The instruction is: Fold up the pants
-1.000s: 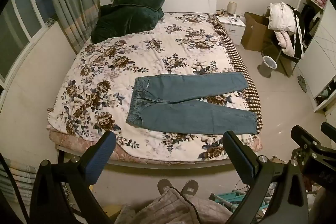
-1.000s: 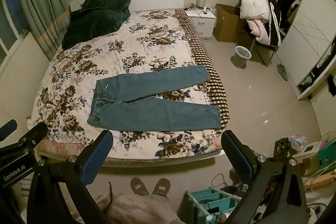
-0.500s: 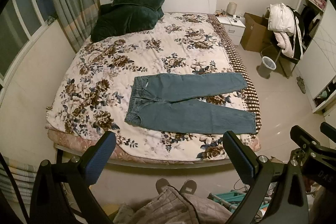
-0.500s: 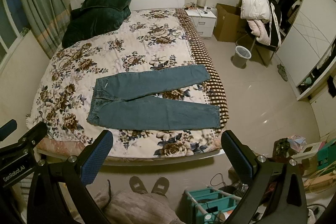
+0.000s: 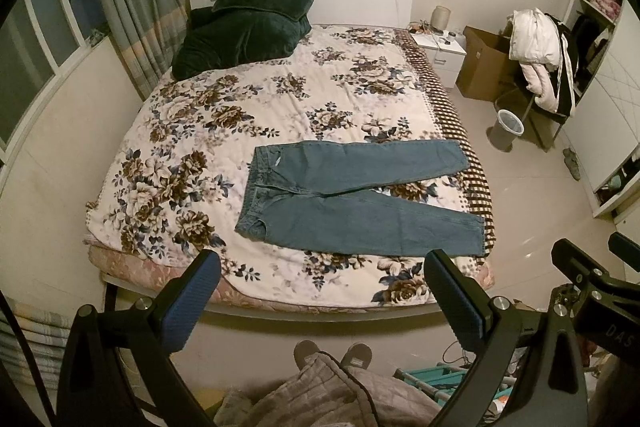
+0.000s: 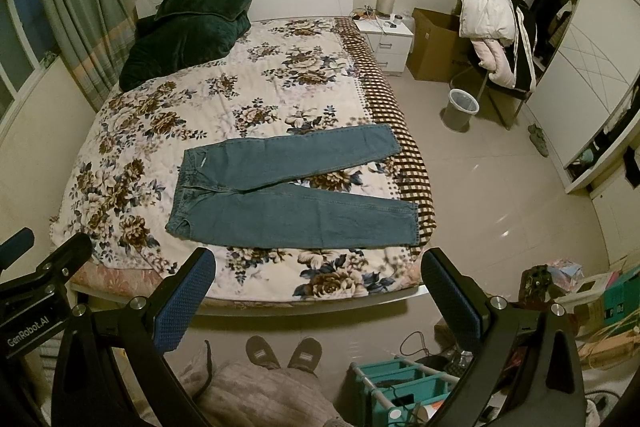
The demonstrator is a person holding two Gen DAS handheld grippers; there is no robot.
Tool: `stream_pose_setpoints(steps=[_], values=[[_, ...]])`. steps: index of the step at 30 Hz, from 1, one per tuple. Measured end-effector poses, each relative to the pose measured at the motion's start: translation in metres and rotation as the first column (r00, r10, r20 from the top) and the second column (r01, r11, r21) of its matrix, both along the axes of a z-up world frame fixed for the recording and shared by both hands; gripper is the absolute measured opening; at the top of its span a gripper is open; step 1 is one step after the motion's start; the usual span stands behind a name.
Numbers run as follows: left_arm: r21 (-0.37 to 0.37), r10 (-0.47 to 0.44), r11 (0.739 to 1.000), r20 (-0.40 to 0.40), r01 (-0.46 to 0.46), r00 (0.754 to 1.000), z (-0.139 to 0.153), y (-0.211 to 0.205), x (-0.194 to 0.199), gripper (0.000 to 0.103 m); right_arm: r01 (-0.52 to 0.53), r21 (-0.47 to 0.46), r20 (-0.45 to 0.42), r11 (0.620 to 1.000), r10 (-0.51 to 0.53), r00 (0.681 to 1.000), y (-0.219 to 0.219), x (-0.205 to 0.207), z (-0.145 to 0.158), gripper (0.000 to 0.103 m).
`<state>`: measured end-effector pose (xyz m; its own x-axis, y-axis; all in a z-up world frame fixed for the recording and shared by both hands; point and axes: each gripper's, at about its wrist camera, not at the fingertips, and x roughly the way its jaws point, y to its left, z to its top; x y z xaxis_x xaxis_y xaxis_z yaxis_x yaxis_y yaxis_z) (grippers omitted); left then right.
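Bed (image 5: 280, 99) edge at 3 o'clock risks jeans (image 5: 352, 203) cuffs sliding off if either spread gripper (image 5: 320, 291) (image 6: 316, 287) tugs.

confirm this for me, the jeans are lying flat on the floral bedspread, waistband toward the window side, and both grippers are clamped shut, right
Not quite: both views show the left gripper and right gripper open, fingers spread wide, holding nothing. The rest stands: the jeans lie flat on the floral bedspread, waistband toward the window side.

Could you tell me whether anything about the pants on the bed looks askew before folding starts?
Yes: the jeans lie flat on the floral bedspread with legs splayed apart in a V, and the cuffs reach its checked edge.
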<state>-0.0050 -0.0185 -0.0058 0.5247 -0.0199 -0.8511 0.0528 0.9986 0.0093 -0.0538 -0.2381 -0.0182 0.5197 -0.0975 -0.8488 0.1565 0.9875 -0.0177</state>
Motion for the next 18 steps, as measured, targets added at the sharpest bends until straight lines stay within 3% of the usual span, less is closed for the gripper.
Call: stream_pose_setpoints(steps=[18], values=[[-0.005, 0.002, 1.000, 0.004, -0.002, 1.000, 0.0014, -0.0059, -0.0002, 0.103, -0.003, 0.004, 0.001, 1.000, 0.003, 1.000, 0.0004, -0.0005, 0.0016, 0.103]])
